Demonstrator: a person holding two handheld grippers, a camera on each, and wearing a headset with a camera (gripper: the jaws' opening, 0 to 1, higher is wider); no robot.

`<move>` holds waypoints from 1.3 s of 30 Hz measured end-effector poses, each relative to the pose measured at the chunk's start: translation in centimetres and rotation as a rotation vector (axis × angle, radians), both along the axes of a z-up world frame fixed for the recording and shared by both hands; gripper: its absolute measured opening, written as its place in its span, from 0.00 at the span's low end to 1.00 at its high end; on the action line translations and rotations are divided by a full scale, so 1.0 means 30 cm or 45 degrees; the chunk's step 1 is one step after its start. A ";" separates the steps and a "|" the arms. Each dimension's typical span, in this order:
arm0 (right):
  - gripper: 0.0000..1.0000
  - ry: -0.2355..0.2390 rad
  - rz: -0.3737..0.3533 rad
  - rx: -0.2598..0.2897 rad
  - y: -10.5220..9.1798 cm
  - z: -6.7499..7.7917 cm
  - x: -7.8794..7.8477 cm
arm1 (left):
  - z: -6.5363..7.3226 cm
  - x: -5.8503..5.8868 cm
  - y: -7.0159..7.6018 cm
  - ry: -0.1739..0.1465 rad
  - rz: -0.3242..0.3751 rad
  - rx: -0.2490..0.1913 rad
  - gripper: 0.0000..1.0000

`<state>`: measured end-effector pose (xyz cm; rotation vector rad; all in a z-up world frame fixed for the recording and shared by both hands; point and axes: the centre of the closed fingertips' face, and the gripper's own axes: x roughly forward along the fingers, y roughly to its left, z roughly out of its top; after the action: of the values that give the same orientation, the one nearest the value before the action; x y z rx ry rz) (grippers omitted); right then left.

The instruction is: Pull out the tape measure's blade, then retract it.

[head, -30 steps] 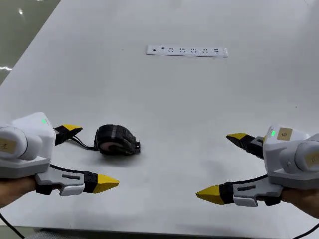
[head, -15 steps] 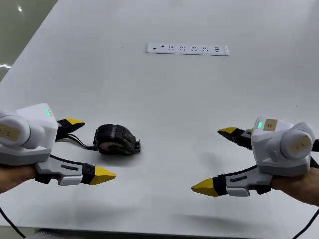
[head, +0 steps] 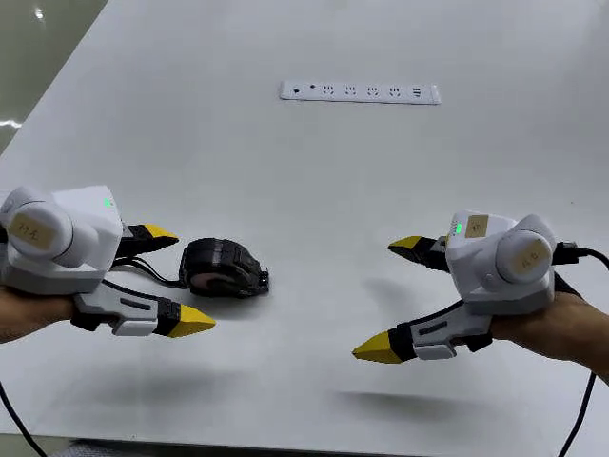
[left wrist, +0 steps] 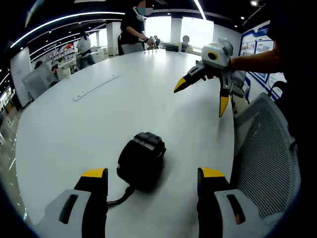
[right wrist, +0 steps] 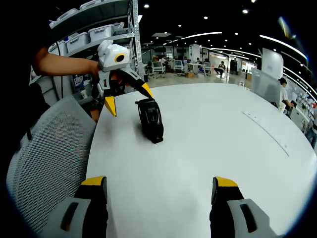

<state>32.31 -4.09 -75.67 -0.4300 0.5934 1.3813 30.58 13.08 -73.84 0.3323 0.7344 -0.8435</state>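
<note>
The black rounded tape measure (head: 222, 268) lies on the white flat tabletop (head: 314, 181), just ahead of your left gripper's (head: 193, 279) 2 fingertips (head: 195, 322) and well apart from your right gripper's (head: 372, 299). The long white power strip (head: 360, 92) lies beyond.

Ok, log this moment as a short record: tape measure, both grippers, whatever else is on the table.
tape measure: black, lying on the white table, blade not pulled out
left gripper: open, jaws pointing at the tape measure, not gripping it
right gripper: open, above the table, apart from the tape measure
power strip: white, far side of the table
</note>
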 end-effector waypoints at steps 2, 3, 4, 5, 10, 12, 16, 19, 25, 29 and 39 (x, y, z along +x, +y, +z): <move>0.84 -0.004 0.021 0.000 0.012 -0.001 0.003 | 0.001 0.008 0.004 -0.003 -0.009 0.008 0.68; 0.83 -0.006 0.033 0.002 0.017 -0.001 0.003 | 0.001 0.012 0.005 -0.005 -0.013 0.010 0.67; 0.82 -0.011 0.046 0.005 0.024 -0.002 0.006 | 0.002 0.017 0.007 -0.011 -0.022 0.016 0.66; 0.82 -0.013 0.053 0.005 0.029 -0.003 0.008 | 0.002 0.021 0.008 -0.013 -0.026 0.021 0.65; 0.75 -0.037 0.125 0.000 0.059 -0.012 0.010 | -0.004 0.036 0.006 -0.009 -0.076 0.051 0.60; 0.73 -0.040 0.148 -0.011 0.070 -0.020 0.012 | -0.008 0.040 0.004 -0.004 -0.101 0.063 0.57; 0.69 -0.050 0.192 -0.016 0.093 -0.027 0.015 | -0.015 0.050 0.001 0.004 -0.139 0.085 0.54; 0.64 -0.060 0.231 -0.015 0.115 -0.029 0.016 | -0.024 0.057 0.003 0.017 -0.172 0.105 0.50; 0.57 -0.066 0.284 -0.017 0.155 -0.038 0.019 | -0.039 0.061 0.009 0.047 -0.226 0.143 0.43; 0.51 -0.069 0.326 -0.015 0.187 -0.045 0.016 | -0.052 0.061 0.022 0.070 -0.266 0.179 0.39; 0.39 -0.084 0.383 -0.002 0.270 -0.053 0.028 | -0.069 0.070 0.041 0.095 -0.343 0.235 0.32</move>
<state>33.14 4.00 -77.25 -0.5815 0.4887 1.6460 32.68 14.31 -75.92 0.5766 0.8517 -1.0489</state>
